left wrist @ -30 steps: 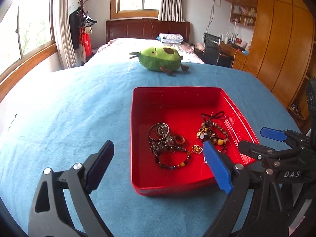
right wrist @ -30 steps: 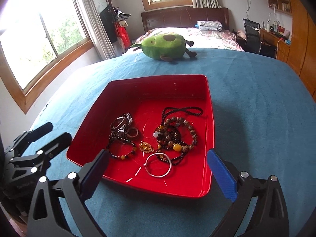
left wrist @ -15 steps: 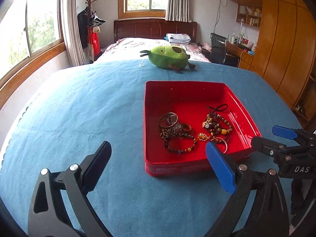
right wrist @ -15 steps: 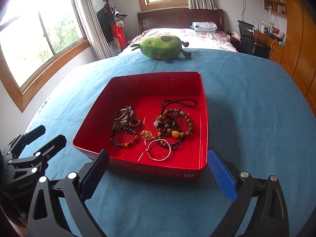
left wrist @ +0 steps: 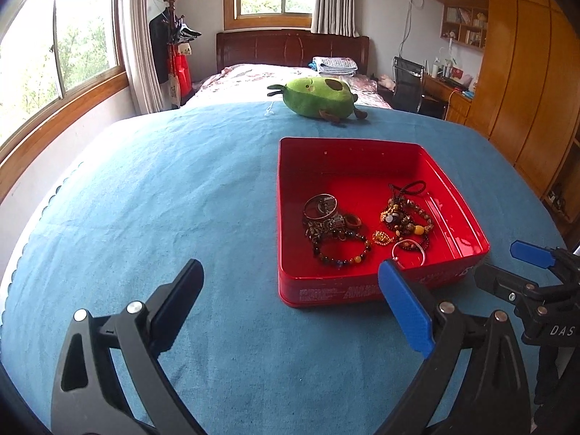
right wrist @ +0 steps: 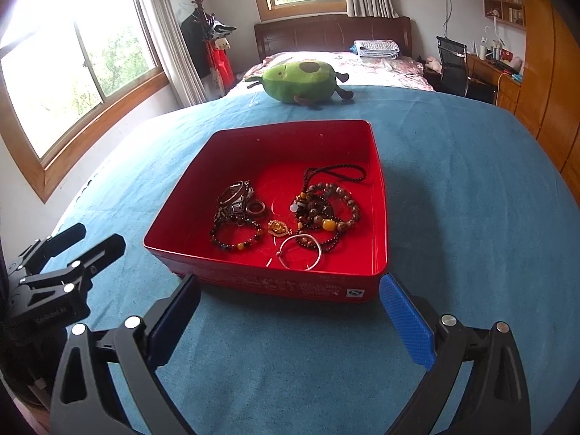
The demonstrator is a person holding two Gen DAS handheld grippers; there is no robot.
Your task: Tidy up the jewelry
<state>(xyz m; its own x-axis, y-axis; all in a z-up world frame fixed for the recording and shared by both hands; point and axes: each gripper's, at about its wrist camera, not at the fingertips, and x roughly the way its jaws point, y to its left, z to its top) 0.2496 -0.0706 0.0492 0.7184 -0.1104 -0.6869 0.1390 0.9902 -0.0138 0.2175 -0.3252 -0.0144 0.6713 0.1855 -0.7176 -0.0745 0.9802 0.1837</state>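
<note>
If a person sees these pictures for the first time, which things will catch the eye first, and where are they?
First comes the red tray on the blue blanket, with a tangle of beaded bracelets and a silver bangle inside, near its front. Behind it, at the blanket's far edge, lies a green avocado plush toy. In the foreground the left gripper and the right gripper stand open, holding nothing.

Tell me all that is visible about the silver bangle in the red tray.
The silver bangle is a thin, shiny, metal-looking ring with a small bead at one end, apparently an open hoop. It lies flat on the floor of the red tray, near the front wall, its far edge touching or overlapping the dark bead bracelets. No gripper touches it.
</note>
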